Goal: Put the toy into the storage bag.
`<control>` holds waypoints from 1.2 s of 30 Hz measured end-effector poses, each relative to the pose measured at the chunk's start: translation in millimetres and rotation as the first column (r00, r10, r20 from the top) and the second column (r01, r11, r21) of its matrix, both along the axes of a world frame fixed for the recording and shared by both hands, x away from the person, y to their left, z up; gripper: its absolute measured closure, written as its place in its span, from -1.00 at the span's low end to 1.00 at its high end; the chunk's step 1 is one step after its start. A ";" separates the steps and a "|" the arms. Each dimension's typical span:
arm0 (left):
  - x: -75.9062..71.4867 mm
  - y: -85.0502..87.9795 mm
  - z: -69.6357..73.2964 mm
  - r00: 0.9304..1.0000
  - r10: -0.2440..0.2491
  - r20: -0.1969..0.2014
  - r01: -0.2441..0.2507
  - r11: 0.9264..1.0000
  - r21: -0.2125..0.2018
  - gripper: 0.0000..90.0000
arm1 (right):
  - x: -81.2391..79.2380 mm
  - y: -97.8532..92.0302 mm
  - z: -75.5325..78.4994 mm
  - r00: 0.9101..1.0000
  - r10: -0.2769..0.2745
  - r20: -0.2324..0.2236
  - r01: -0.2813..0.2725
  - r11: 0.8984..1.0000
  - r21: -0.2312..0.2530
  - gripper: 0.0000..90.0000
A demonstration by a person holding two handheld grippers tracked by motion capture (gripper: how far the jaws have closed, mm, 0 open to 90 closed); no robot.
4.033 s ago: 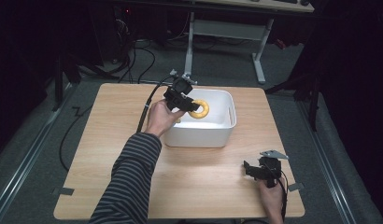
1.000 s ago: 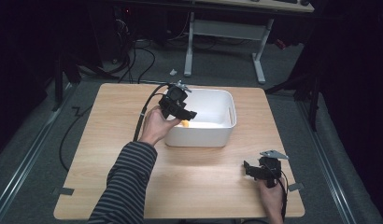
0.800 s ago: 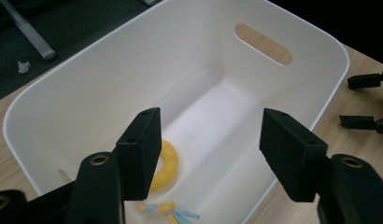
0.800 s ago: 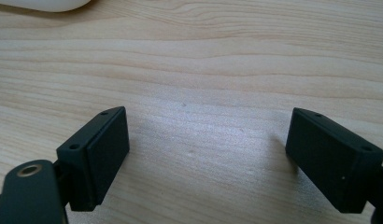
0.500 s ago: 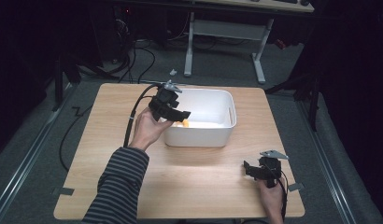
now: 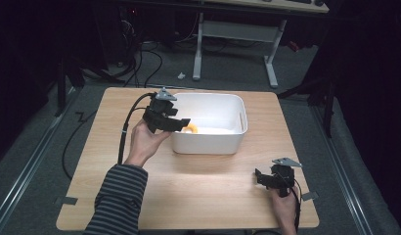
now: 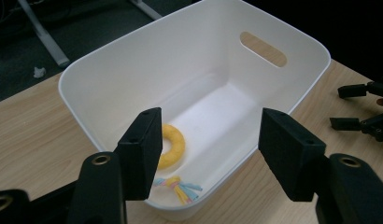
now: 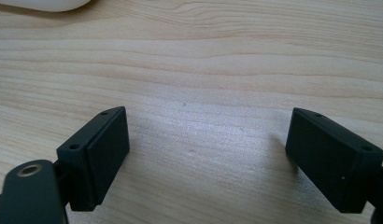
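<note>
On the wooden table [image 6: 198,196] stands a white tub [image 6: 208,139], and inside it, toward its 8 o'clock corner in the high view, lies a yellow ring toy [image 7: 173,144] with a short tassel of pastel strands [image 7: 180,185] just beside it on the tub floor. The left gripper [image 6: 181,125] hovers over the tub's rim at 9 o'clock, its 2 jaws parted with nothing between them; in the left gripper view they frame the near wall, the ring lying below and beyond the left one, untouched. The jaws have just been closing slightly. The right gripper [image 6: 261,177] rests low on the table at about 4 o'clock from the tub, well apart from it, its 2 jaws spread wide over bare wood and grasping nothing.
</note>
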State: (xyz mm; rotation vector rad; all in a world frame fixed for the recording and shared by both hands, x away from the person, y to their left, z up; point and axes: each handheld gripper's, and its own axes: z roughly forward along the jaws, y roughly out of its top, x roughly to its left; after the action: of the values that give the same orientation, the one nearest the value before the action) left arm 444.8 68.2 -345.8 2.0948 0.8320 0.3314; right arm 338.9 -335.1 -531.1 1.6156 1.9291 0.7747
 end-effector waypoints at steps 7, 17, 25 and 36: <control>-13.9 21.2 -4.6 0.999 0.039 0.023 -0.038 0.999 -0.027 -0.11 | 0.0 -0.1 0.0 1.000 0.001 0.001 -0.001 1.000 -0.001 -0.70; -29.9 47.0 -16.7 0.995 0.091 0.029 -0.089 0.994 -0.063 -0.13 | 0.0 0.1 -0.1 1.000 -0.001 0.001 0.001 1.000 0.000 -0.70; -42.9 65.6 -34.4 0.992 0.128 0.014 -0.126 0.988 -0.091 -0.13 | -0.1 0.1 0.0 1.000 -0.001 0.001 0.001 1.000 0.000 -0.70; -51.9 81.5 -63.9 0.987 0.151 -0.054 -0.157 0.978 -0.134 -0.15 | -0.2 0.3 -0.1 1.000 -0.003 0.001 0.003 1.000 0.002 -0.70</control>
State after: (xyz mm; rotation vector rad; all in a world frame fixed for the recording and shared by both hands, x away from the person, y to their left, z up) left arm 392.9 149.7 -409.7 1.9198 1.0179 0.3024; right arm 338.6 -334.8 -531.2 1.6187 1.9253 0.7757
